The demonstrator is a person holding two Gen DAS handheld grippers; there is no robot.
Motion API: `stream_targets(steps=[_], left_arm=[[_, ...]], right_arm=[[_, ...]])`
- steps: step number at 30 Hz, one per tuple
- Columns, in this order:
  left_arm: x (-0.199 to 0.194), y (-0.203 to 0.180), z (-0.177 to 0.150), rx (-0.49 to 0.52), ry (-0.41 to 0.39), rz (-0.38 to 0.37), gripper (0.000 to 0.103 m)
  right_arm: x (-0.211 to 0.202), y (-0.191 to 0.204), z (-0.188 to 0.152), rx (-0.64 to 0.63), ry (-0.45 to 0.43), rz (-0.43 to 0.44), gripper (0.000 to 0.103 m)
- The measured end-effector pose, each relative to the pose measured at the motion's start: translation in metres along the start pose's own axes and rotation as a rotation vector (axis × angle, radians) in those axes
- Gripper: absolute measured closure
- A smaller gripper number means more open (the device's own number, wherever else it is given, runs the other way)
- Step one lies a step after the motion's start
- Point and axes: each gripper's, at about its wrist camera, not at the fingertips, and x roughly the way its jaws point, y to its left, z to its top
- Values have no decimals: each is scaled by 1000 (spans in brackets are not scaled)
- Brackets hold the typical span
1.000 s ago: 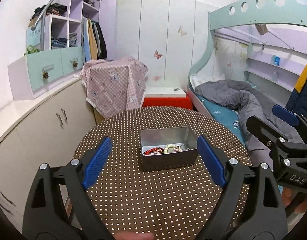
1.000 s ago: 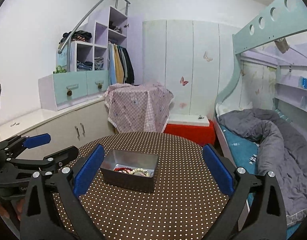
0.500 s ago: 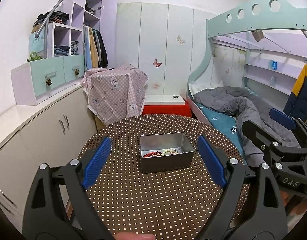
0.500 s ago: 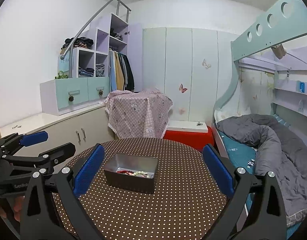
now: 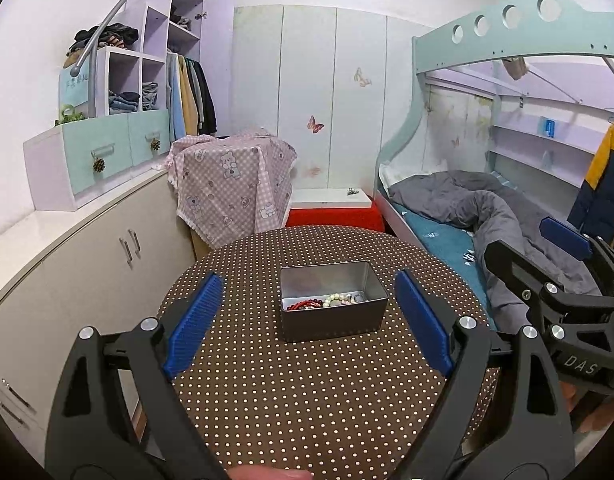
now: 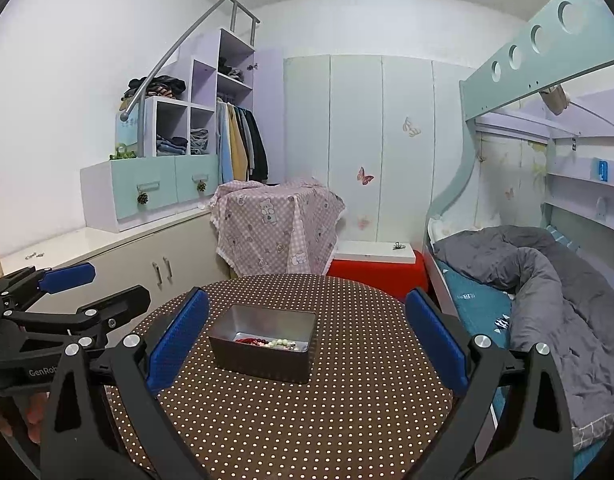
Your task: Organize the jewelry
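Left gripper (image 5: 307,322), jaws spread wide, blue pads (image 5: 193,322) parted and holding nothing, raised above the near part of a round dotted table (image 5: 307,400). Directly ahead, between the lines of its two fingers but well beyond their tips, stands an open metal tin (image 5: 333,322). Inside the tin, against its near wall, lie a red bead string (image 5: 303,304) and a pale bead string (image 5: 339,300), touching one another. To this gripper's right, off the table edge, is the right gripper (image 5: 563,264), seen side-on.

Right gripper (image 6: 305,340), jaws likewise spread and empty, above the same table (image 6: 307,420). The tin (image 6: 263,362) sits ahead and slightly left of its centre line, the beads (image 6: 267,342) heaped at the tin's near side. The left gripper (image 6: 87,292) shows at its left, also parted.

Beyond the table: a box under a pink checked cloth (image 6: 279,228), a red chest (image 6: 379,274) with white lid, and a white wardrobe (image 6: 367,140) with butterfly stickers. Left of both grippers, low cabinets (image 5: 107,256); right, a bunk bed (image 6: 547,280) with a grey quilt.
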Motion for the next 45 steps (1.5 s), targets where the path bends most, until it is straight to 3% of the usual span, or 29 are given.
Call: stream_targets(steps=[45], left_arm=[[1,-1,-2,2,12,11,17]], right_arm=[[-3,-2,-2,13,8,1,8]])
